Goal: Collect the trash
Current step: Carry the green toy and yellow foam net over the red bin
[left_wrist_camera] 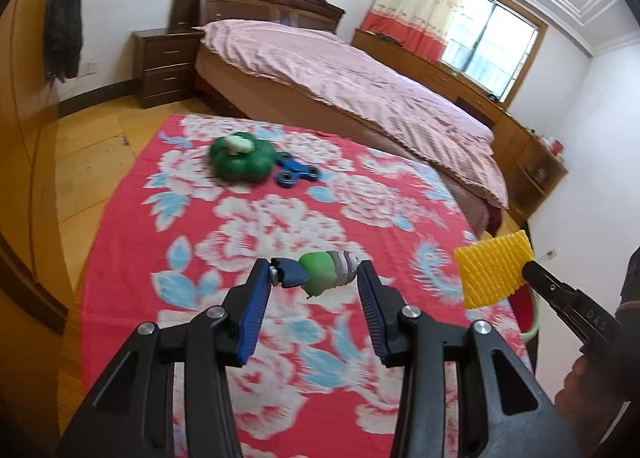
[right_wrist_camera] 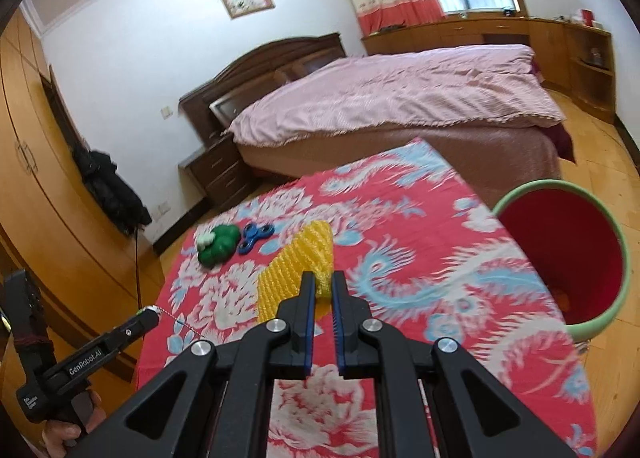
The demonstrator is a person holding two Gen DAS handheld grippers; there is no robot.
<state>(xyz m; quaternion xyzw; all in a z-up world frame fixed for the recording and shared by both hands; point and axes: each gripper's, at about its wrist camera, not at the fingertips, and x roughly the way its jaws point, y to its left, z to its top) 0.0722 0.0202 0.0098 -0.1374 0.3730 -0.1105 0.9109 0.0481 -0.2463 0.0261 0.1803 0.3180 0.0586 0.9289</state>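
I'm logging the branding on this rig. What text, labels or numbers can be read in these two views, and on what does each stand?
"GenRobot.AI": white print on the side of the left gripper, in the right wrist view.
"DAS": on the body of the right gripper, in the left wrist view; possibly part of a longer word.
Small white label low on the left gripper's handle: too small to read.
Nothing else legible.

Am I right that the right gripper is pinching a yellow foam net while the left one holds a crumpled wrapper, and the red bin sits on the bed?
Nearly. The right gripper does pinch the yellow foam net, and the left gripper holds the crumpled wrapper. But the red bin is not on the bed: the right wrist view shows it beside the red flowered cloth, off its right edge.
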